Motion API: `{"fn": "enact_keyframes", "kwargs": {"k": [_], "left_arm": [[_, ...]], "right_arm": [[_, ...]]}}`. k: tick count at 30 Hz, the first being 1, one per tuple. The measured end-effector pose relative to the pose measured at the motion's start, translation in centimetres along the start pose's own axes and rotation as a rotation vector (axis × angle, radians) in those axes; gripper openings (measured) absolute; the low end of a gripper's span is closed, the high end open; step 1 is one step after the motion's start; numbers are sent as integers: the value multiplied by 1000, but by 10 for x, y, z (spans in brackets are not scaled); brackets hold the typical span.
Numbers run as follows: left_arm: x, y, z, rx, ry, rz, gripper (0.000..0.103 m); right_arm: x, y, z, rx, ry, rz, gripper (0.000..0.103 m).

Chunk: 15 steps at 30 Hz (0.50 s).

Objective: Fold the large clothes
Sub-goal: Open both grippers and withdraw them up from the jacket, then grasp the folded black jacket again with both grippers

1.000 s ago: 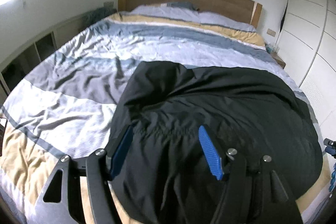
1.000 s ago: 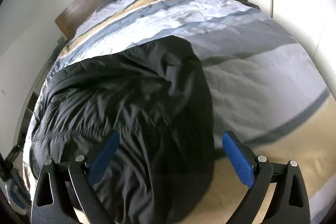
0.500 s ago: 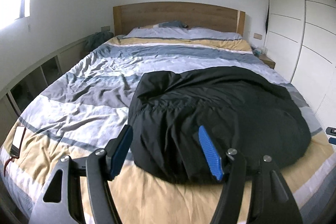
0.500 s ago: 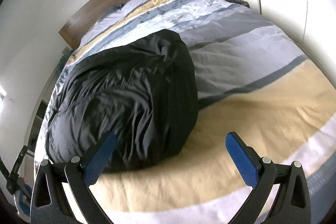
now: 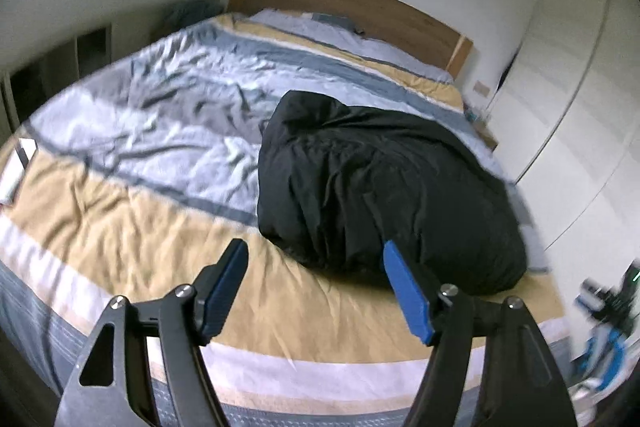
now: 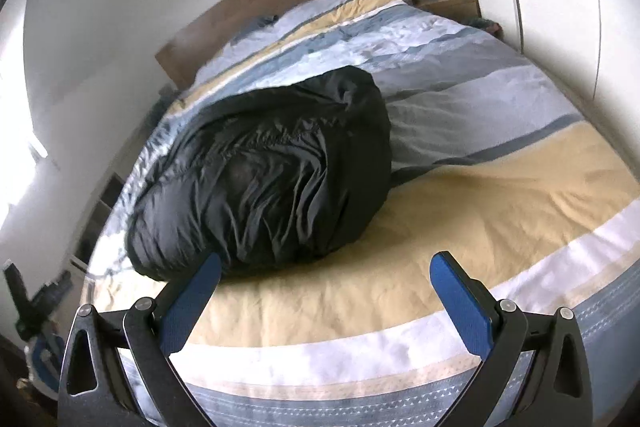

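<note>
Black puffy garment [image 5: 384, 195], looks like a down jacket or quilted coat, lies bunched in a rounded mound on the striped duvet [image 5: 132, 227], centre-right of the left wrist view and centre-left of the right wrist view [image 6: 272, 179]. It sits on the tan band near the foot of the bed, likely so there is a broad flat surface to spread it on. Left gripper [image 5: 316, 283] hangs over the duvet at frame bottom, fingers apart, holding nothing, its right blue pad [image 5: 404, 291] lined up with the mound's near edge. Right gripper [image 6: 326, 293] also spread wide and empty, clear of the fabric. Both look backed off, probably to size up the heap and pick an edge. Headboard [image 5: 344, 3] upper centre, wardrobe doors [image 5: 576, 75] at right. No fold lines visible; folding judged barely under way.
</note>
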<state>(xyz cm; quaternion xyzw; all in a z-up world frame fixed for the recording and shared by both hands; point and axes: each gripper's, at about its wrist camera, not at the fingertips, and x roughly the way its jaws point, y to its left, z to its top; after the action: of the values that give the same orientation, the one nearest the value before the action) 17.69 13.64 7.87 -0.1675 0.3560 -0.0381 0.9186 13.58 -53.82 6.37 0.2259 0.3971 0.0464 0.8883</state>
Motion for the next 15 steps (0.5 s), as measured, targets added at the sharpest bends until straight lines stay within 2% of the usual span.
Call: {"fn": "enact_keyframes", "kwargs": {"k": [4,7,15], "left_arm": [[14,34,8,-92,44,-60,72],[43,54,13,-147,95,-121,72],[141,76,47,-172,168,-171,72]], "right_arm": [[8,-21,-2,49,18,14,103],[28,-34,0,77,52,11,103],[85,-52,24,154,99,0,103]]}}
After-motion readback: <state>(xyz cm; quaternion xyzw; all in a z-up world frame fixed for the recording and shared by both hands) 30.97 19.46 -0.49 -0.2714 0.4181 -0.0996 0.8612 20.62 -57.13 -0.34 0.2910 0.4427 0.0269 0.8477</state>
